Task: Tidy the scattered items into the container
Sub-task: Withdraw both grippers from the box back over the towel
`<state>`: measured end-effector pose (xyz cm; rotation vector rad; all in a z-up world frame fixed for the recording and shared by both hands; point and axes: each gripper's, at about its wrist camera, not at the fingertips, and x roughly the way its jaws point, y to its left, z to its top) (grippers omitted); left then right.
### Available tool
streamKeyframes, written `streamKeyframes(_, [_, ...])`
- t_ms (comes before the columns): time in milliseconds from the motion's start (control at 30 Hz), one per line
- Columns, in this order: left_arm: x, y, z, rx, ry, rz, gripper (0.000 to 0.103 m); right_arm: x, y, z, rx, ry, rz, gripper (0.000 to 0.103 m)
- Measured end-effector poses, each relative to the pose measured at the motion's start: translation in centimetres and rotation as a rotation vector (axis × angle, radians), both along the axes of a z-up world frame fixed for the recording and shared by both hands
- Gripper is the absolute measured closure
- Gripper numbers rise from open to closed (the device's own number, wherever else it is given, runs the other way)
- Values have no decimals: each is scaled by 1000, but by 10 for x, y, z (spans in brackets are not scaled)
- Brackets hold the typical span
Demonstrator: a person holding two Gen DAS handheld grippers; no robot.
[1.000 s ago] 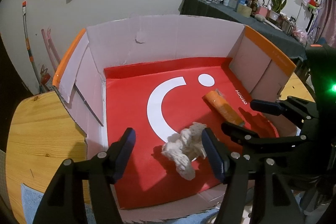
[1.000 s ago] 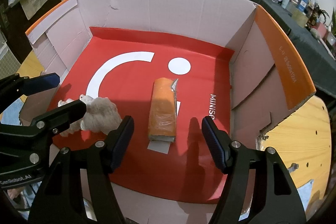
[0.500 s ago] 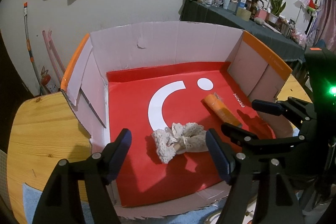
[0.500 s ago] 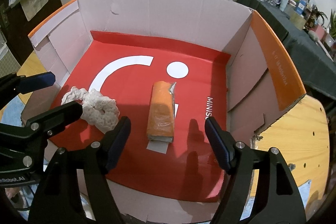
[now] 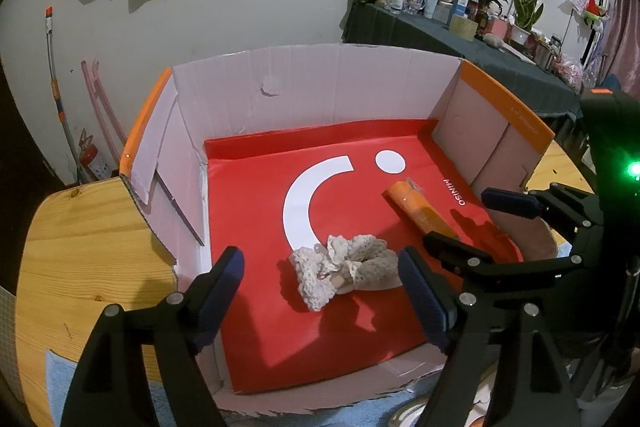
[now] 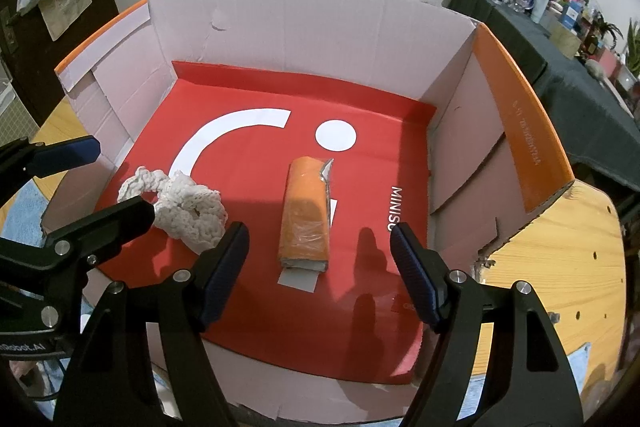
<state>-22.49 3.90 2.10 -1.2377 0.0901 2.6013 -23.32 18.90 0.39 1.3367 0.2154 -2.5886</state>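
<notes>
A cardboard box point(image 5: 340, 95) point(image 6: 320, 27) with a red printed floor stands on the wooden table. A cream crocheted scrunchie point(image 5: 340, 267) point(image 6: 184, 207) lies loose on the red floor. Above it my left gripper point(image 5: 322, 291) point(image 6: 104, 179) is still opening, and nothing is between its jaws. An orange wrapped packet point(image 6: 306, 215) point(image 5: 420, 211) lies flat near the box's middle. My right gripper point(image 6: 320, 267) point(image 5: 472, 223) hovers open over the packet's near end, holding nothing.
The round wooden table point(image 5: 80, 239) point(image 6: 560, 287) shows on both sides of the box. A blue cloth point(image 5: 60, 367) lies under the box's near edge. A cluttered dark-covered side table point(image 5: 460, 27) stands against the back wall.
The scrunchie dropped from between the left jaws onto the red floor and spread out. Both grippers' jaws have widened a little.
</notes>
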Motion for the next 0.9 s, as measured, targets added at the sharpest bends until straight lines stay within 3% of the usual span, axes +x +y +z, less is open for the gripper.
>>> streamKeyframes(633, [7, -5, 13, -10, 32, 19, 13, 6, 2, 13, 12, 39, 0, 27])
streamKeyframes(900, [25, -16, 34, -13, 69, 49, 12, 19, 8, 39, 1, 92, -17, 27])
